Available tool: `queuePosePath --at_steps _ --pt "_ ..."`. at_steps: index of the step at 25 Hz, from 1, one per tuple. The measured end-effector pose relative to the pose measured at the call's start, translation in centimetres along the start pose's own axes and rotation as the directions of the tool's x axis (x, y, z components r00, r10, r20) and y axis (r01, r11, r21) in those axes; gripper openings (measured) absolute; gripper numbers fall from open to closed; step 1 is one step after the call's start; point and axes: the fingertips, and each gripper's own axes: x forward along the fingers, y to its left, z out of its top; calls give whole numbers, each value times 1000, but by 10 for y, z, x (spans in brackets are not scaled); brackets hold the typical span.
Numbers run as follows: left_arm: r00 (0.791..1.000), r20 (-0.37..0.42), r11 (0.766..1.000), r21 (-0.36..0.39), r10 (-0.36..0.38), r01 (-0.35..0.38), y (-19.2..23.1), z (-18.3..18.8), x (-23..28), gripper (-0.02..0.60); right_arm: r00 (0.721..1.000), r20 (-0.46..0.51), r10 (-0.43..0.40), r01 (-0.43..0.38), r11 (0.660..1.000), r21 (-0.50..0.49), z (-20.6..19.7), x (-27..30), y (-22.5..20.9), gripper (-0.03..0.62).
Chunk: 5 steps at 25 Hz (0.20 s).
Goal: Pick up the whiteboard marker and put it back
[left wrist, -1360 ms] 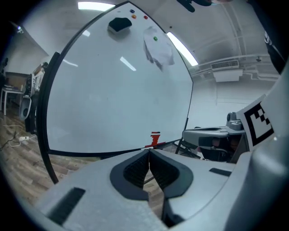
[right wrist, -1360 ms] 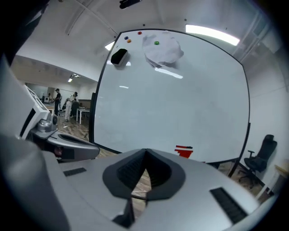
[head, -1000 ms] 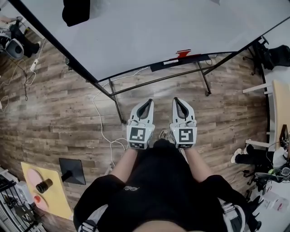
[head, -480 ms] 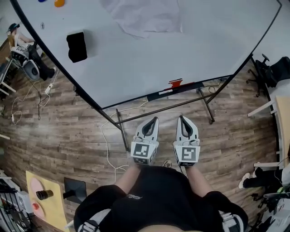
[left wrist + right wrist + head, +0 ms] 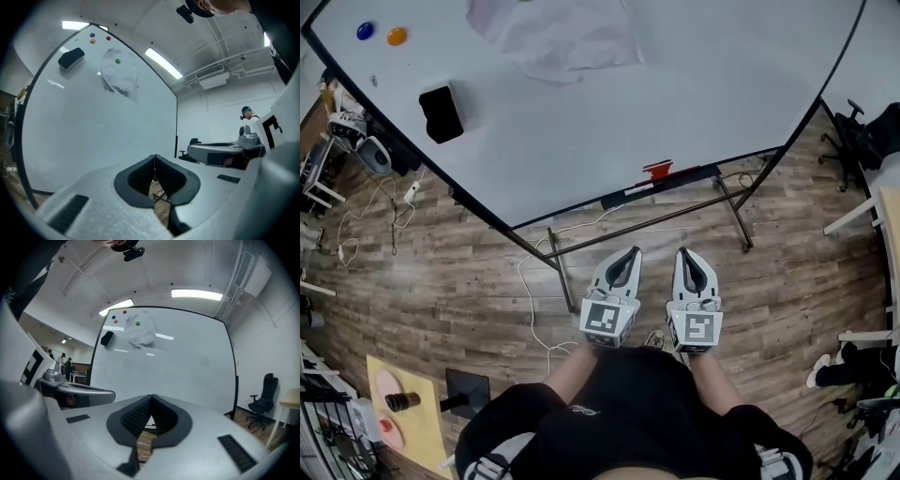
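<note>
Nothing readable is turning up here, honestly. The cube (image 5: 607, 319) on the left gripper (image 5: 631, 251) and the cube (image 5: 696, 330) on the right gripper (image 5: 685, 251), both below the whiteboard (image 5: 694, 94), are only showing black-and-white square patterns, not letters or digits. A pale logo on the black shirt (image 5: 628, 412), further below the whiteboard, is coming out too small to read.

The red whiteboard marker (image 5: 656, 170) is lying on the narrow black tray (image 5: 698, 175) under the large white whiteboard (image 5: 581, 122); a black block eraser (image 5: 441, 100) is sticking on the board's left part.
</note>
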Motion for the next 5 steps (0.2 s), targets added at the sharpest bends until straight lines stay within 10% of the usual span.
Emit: queuePosePath --at_steps 5 --pt "1000 -21 1000 -6 -5 5 -6 -11 2 8 1000 -4 -2 2 1000 3 -8 -4 -5 3"
